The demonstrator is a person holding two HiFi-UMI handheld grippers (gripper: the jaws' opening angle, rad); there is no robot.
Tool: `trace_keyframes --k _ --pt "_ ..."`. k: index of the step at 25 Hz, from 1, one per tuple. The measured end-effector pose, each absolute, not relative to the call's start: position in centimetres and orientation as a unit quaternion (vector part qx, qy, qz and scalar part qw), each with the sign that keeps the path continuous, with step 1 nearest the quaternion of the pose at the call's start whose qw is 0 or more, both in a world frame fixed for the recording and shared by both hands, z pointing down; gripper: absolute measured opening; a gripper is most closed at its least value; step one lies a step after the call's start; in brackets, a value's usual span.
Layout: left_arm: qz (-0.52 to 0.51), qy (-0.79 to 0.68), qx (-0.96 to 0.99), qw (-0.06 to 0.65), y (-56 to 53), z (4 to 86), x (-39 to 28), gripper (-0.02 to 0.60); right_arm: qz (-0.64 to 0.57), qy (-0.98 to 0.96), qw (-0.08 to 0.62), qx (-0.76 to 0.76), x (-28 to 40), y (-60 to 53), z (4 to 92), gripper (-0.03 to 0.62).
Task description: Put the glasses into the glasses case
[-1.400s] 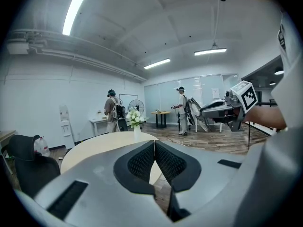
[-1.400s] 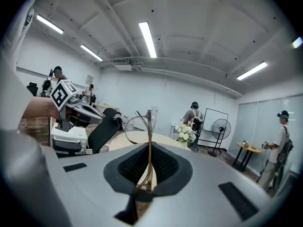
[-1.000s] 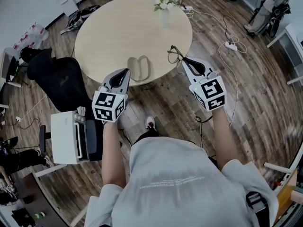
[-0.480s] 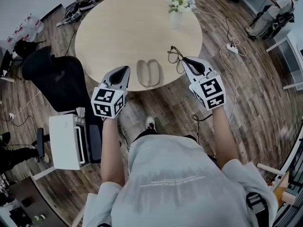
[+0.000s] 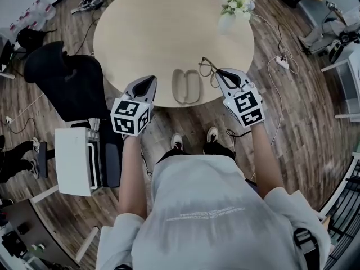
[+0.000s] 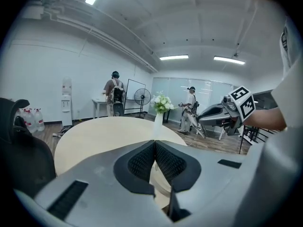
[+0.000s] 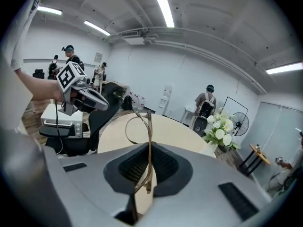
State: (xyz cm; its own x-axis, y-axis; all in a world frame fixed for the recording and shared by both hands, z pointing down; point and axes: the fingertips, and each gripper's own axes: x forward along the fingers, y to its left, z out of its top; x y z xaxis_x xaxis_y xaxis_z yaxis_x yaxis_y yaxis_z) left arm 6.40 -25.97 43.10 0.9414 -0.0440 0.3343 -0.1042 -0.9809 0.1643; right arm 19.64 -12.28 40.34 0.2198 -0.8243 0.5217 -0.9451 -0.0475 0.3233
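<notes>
1. Two hand-held grippers were in use. The right hand-held gripper point(image 5: 220, 75) was clenched on the glasses point(image 5: 207, 66), with one side arm point(image 7: 149, 141) pinched between its pads and the lens frame standing out beyond the jaws.
2. The left hand-held gripper point(image 5: 147, 82) carried nothing. Its own view showed the jaws pressed together with no object between them.
3. The glasses case point(image 5: 186, 86) lay open on the table point(image 5: 152, 27), close to the near edge. Its two halves sat side by side and appeared empty. In the head view it sat between the two grippers.
4. The glasses were held just to the right of the case and apart from it. Their height above the table could not be judged.
5. Step in hand, as judged: the carry. The glasses were grasped but not yet placed.
6. Next move, as judged: bring the glasses left and down over the open case and release them there. The side arms looked unfolded and would probably need folding to fit. The free left gripper was well placed to steady the case or close it.
7. Pose: both forearms reached forward from the body, with the marker cubes facing up and the jaws pointing toward the table. A vase of flowers point(image 5: 233, 4) stood at the far side, well apart from the work.
</notes>
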Motion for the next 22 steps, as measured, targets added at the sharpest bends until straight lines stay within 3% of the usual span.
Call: trace_keyframes --k 22 --pt "0.200 -0.209 0.942 0.169 -26.9 48.8 10.2 0.014 0.059 -0.791 0.392 0.465 23.3 -19.0 50.6 0.015"
